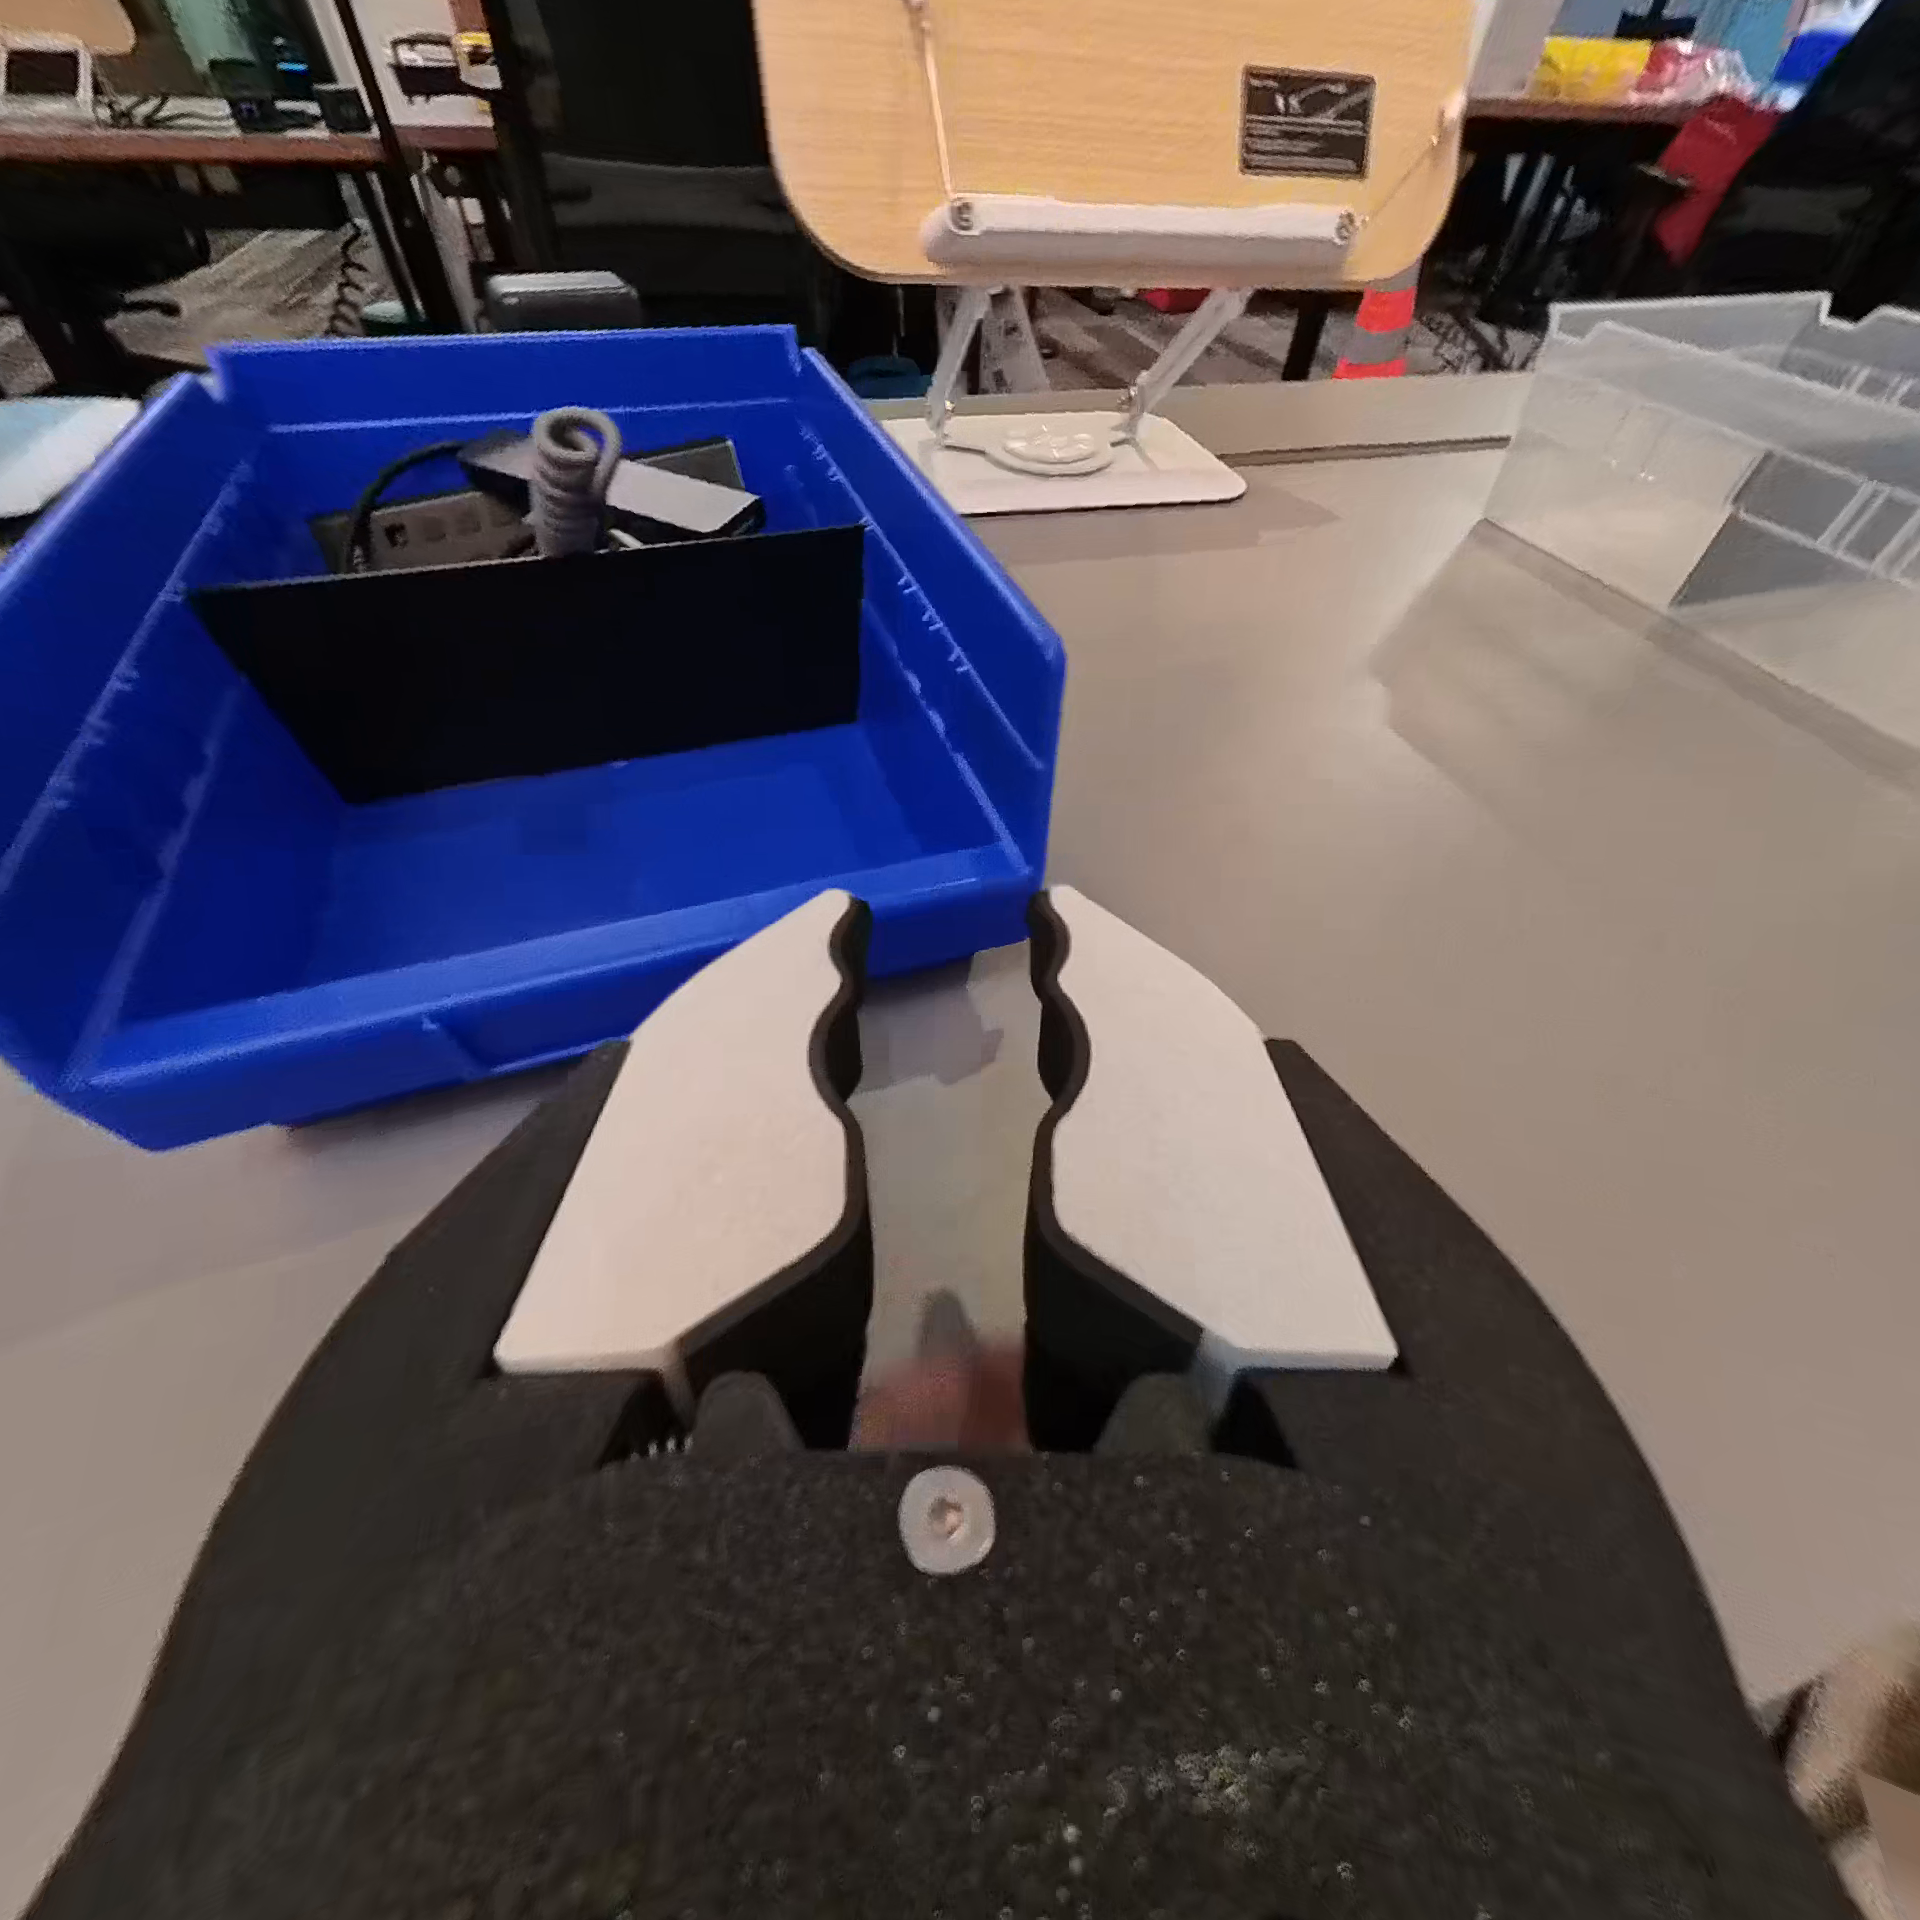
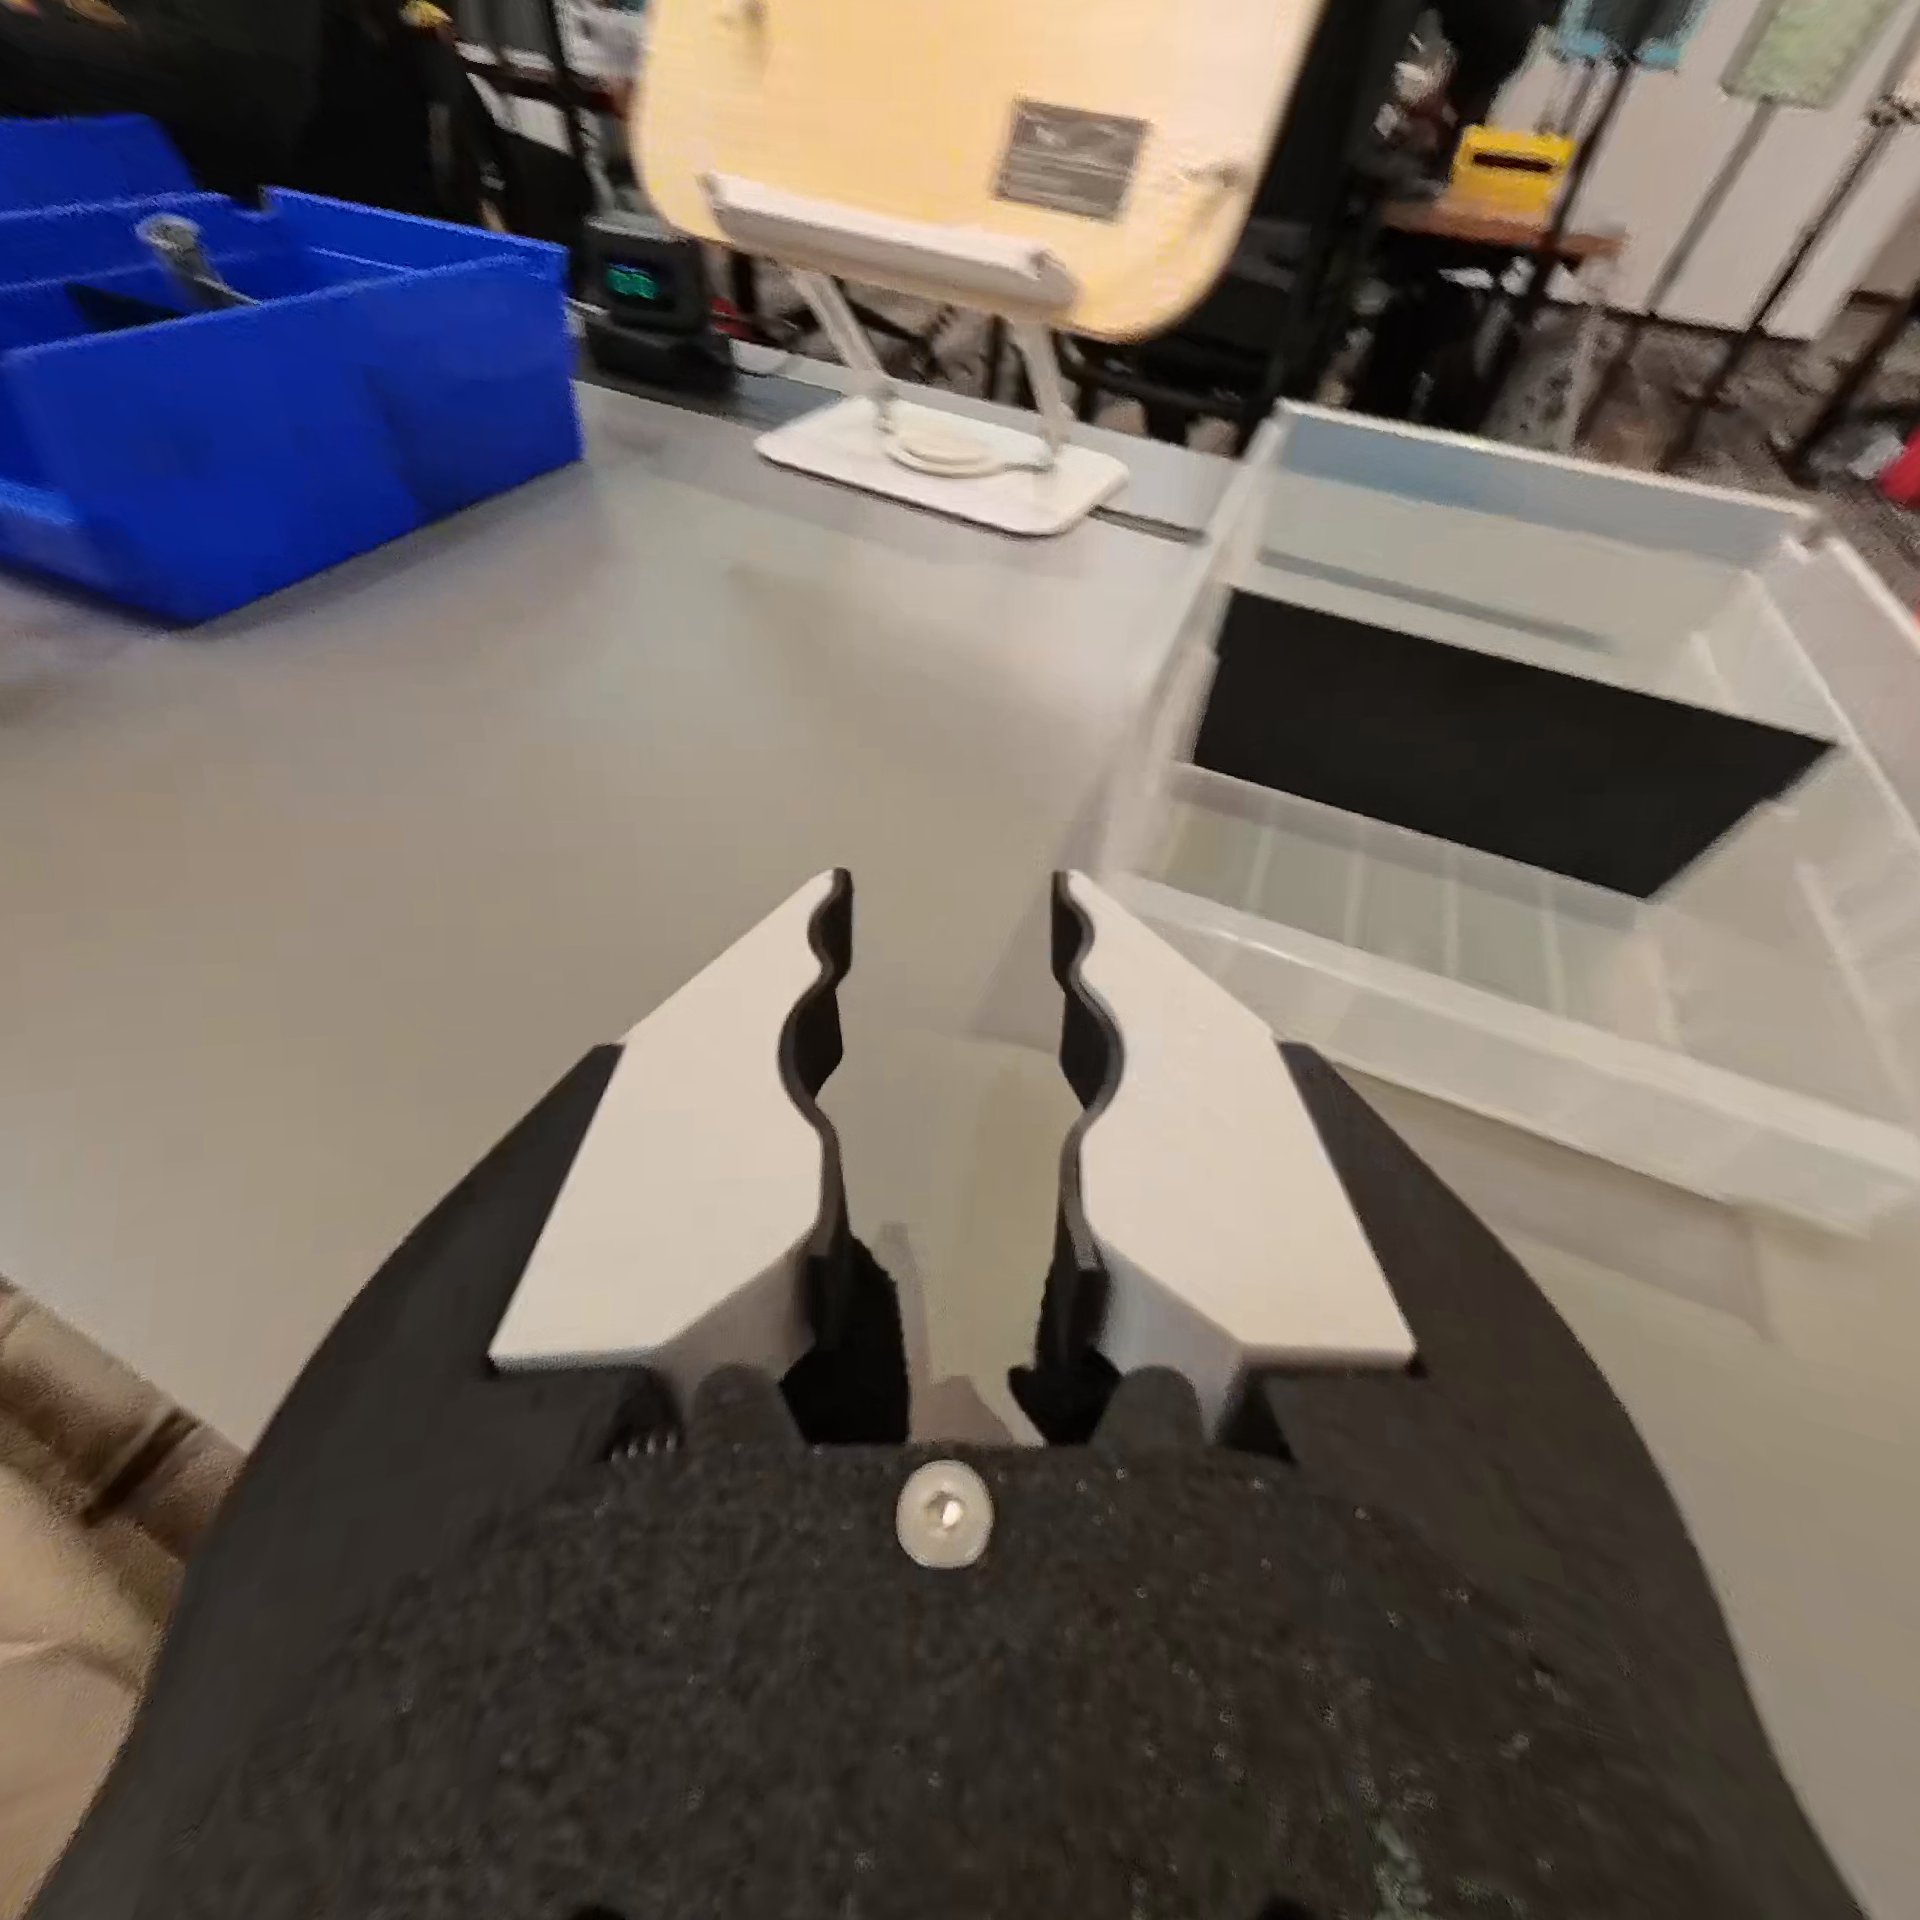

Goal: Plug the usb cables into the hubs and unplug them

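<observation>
Both hand-held grippers hang above the grey surface [image 1: 1351, 935] with nothing between their fingers. On the left hand-held gripper [image 1: 945, 914] the grey fingers with wavy black pads stand spread, a clear gap between them, and its tips lie just beside the near right corner of the blue bin [image 1: 499, 1018]. On the right hand-held gripper [image 2: 951, 894] the fingers are likewise spread (a little wider, if anything), and they point over bare surface just left of the clear plastic bin [image 2: 1455, 1070].

A black divider [image 1: 540, 655] stands across the blue bin. The near compartment holds nothing. The far compartment, behind the divider, holds the task's things: a grey hub [image 1: 457, 535] with a row of ports facing forward, a dark slim hub [image 1: 623, 488] lying tilted on top of it, a black cable [image 1: 369, 499] looping at the left, and a coiled grey cable [image 1: 566, 468] standing up between them. I cannot tell whether any plug is seated in a port.

The clear plastic bin, to the right, has its own black divider [image 2: 1486, 748], and both its compartments look bare. At the far edge of the surface, between the two bins, a white folding stand [image 1: 1081, 457] carries a pale wooden board [image 1: 1101, 104] with a dark label.
</observation>
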Tool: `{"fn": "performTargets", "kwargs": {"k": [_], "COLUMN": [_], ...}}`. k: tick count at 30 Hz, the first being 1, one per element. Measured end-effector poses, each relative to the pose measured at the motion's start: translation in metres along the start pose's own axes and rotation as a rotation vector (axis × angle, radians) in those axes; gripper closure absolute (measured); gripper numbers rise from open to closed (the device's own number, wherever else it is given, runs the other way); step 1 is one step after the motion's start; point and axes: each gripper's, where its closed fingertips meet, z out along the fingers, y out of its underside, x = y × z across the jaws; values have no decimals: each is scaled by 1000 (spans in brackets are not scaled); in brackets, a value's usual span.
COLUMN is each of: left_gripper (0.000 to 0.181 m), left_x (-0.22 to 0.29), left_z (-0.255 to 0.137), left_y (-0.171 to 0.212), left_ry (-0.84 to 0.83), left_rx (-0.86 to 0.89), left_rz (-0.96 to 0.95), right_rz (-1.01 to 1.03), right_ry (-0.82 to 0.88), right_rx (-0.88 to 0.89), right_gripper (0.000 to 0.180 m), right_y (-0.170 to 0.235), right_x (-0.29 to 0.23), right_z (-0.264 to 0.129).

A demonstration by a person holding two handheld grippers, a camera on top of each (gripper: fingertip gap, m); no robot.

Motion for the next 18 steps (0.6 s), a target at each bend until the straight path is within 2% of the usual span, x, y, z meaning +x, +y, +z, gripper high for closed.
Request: {"fn": "performTargets", "kwargs": {"k": [4,7,9,12,15,18], "left_gripper": [151,146,144,133,121,122], "left_x": [17,14,-1,-39,-88,-132], "left_z": [6,13,26,58,106,161], "left_y": [-4,-30,-48,-74,-104,-108], "left_ry": [100,164,181,146,68,-30], "left_rx": [-52,-51,-120,-288,-365,-531], "left_rz": [-88,-211,-261,-307,-280,-306], "right_rz": [-18,9,40,39,69,110], "right_ry": [-78,-162,-209,-234,-259,-277], "right_rx": [43,4,-11,-27,-27,-38], "right_gripper": [151,150,149,149,150,150], "right_y": [-5,2,6,10,9,11], "right_x": [-26,-38,-44,-47,-48,-47], "right_z": [10,19,23,31,33,33]}}
